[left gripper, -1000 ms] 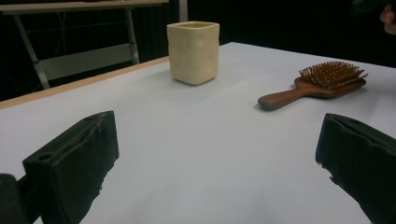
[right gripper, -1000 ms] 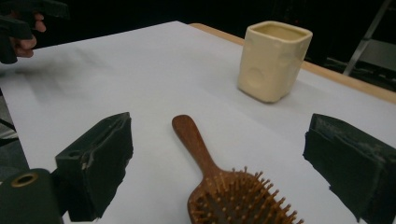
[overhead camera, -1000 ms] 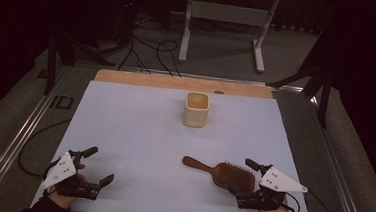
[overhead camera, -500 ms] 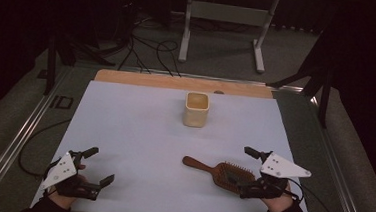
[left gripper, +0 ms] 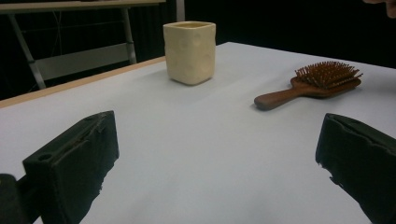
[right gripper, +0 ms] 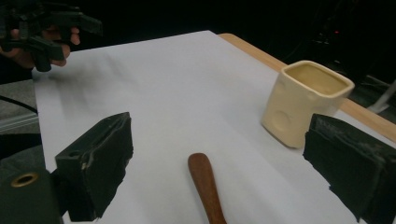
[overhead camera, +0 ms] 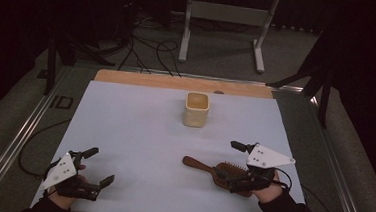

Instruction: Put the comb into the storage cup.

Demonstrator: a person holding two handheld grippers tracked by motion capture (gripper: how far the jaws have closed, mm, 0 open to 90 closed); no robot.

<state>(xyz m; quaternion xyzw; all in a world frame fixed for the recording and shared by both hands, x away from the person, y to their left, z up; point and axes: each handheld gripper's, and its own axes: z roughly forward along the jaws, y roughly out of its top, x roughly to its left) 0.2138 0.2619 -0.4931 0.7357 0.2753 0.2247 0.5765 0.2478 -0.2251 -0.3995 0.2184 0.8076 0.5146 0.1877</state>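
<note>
The right claw (overhead camera: 234,162) hangs over the wooden hairbrush (overhead camera: 221,171) with its jaws wide apart, one to each side of the brush; in the right gripper view the brown handle (right gripper: 205,186) runs up between the two black jaws, and neither jaw touches it. The hairbrush lies flat on the white table (overhead camera: 139,132), bristles up, near the front right, its handle pointing toward the middle of the table, with the cream cup (overhead camera: 196,109) standing upright well beyond it. The left claw (overhead camera: 94,167) rests at the front left corner, also spread open and holding nothing, well apart from both things. By my reading the step in hand is the approach for a pickup of the brush, with no grasp made yet. The next move seems to call for lowering the right claw until its jaws flank the brush low enough, then closing squarely so the brush does not pivot or slip.
</note>
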